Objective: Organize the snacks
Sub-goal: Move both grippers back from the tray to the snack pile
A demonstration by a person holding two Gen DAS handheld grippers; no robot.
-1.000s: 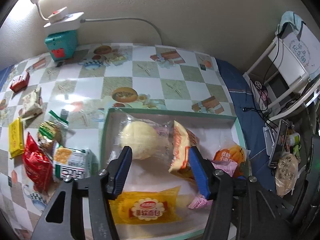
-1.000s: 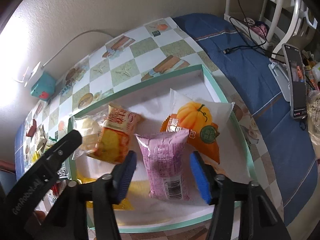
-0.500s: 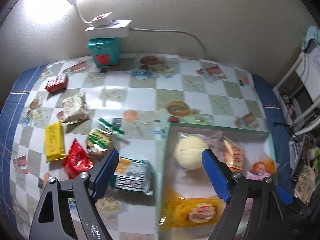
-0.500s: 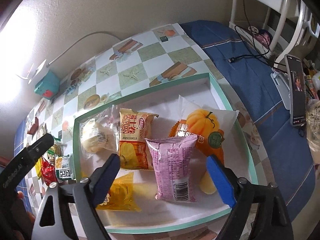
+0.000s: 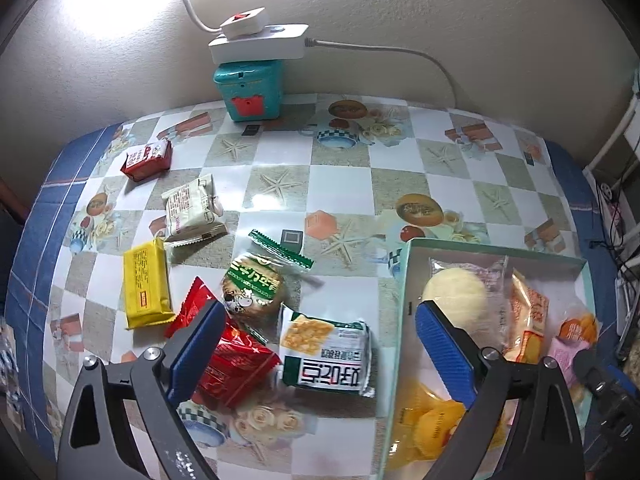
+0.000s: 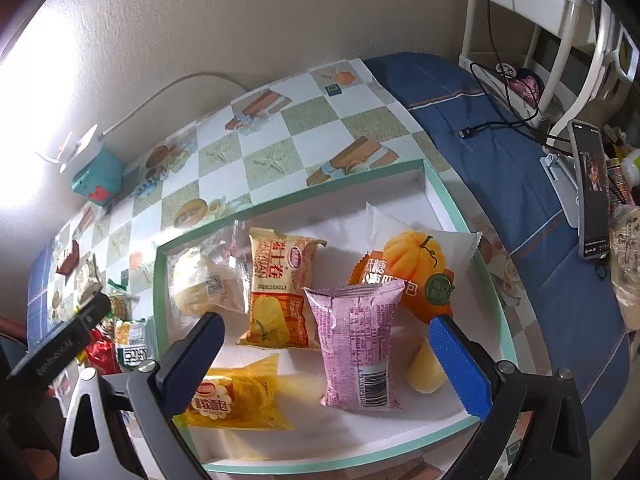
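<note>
My left gripper [image 5: 320, 352] hovers over the loose snacks left of the tray, its jaws opening. A green-and-white cracker pack [image 5: 324, 356] lies below and between them, untouched. A red pack [image 5: 232, 364] sits by the left finger, with a round green cookie pack [image 5: 254, 288] and a yellow pack [image 5: 146, 284] beyond it. My right gripper [image 6: 326, 364] hangs over the green-rimmed tray [image 6: 480, 248], jaws opening. A pink pack [image 6: 356, 344] lies flat between them, free of the pads. A pumpkin pack [image 6: 408, 260], orange roll pack [image 6: 280, 288], bun [image 6: 204, 284] and yellow bread [image 6: 236, 396] also lie in the tray.
A beige pack [image 5: 192, 206] and a small red box [image 5: 146, 156] lie further back on the checked tablecloth. A teal box [image 5: 250, 92] with a power strip on top stands at the wall. Right of the table are a phone on a stand [image 6: 592, 196], cables and a white chair.
My left gripper swung left from over the tray to over the loose snacks and opened wide. My right gripper's jaws spread away from the pink pack, which now lies in the tray.
</note>
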